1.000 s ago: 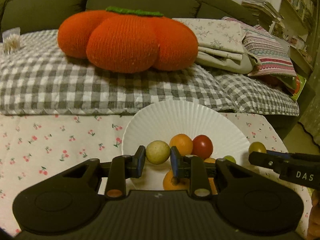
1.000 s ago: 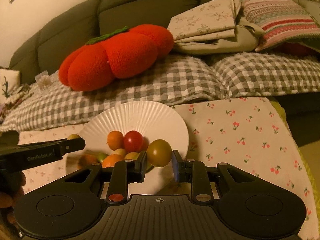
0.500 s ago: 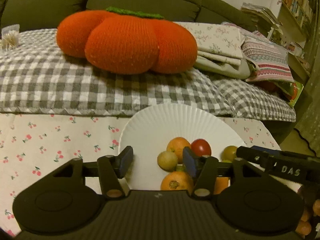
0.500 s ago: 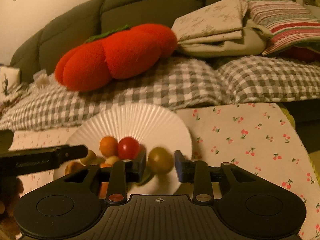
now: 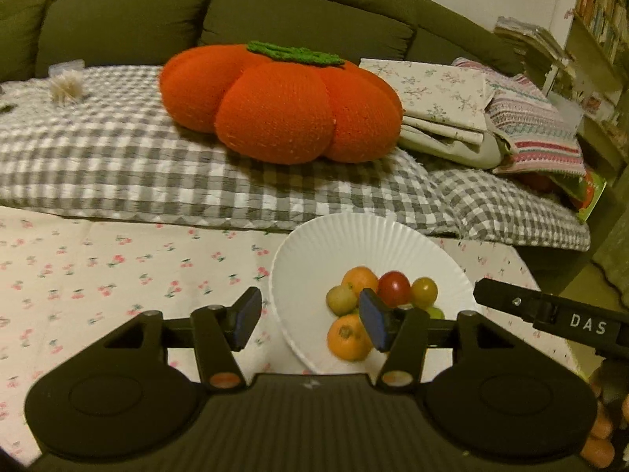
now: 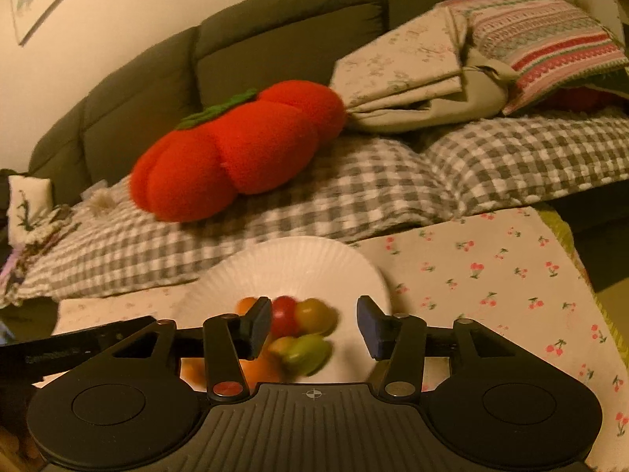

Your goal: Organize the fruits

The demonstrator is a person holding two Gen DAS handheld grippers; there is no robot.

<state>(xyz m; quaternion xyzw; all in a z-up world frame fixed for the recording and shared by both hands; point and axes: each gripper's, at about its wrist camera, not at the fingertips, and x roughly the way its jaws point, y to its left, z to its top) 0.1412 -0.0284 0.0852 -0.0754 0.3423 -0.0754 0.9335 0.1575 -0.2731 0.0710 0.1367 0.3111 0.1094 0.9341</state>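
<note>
On the cherry-print tablecloth (image 5: 118, 275) stands 1 white fluted plate (image 5: 354, 236), toward its far edge. On the plate: 2 oranges (image 5: 348, 336), 1 red tomato (image 5: 394, 288), 1 yellow-brown tomato (image 5: 424, 291), 1 pale green-yellow fruit (image 5: 341, 299) and at least 1 green fruit (image 6: 308, 352), partly hidden. On the sofa behind: 1 orange pumpkin-shaped cushion (image 5: 283, 106) and 2 gingham pillows (image 5: 157, 181).

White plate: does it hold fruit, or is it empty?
Holding fruit: the white plate carries a cluster of small fruits, orange, red and greenish.
</note>
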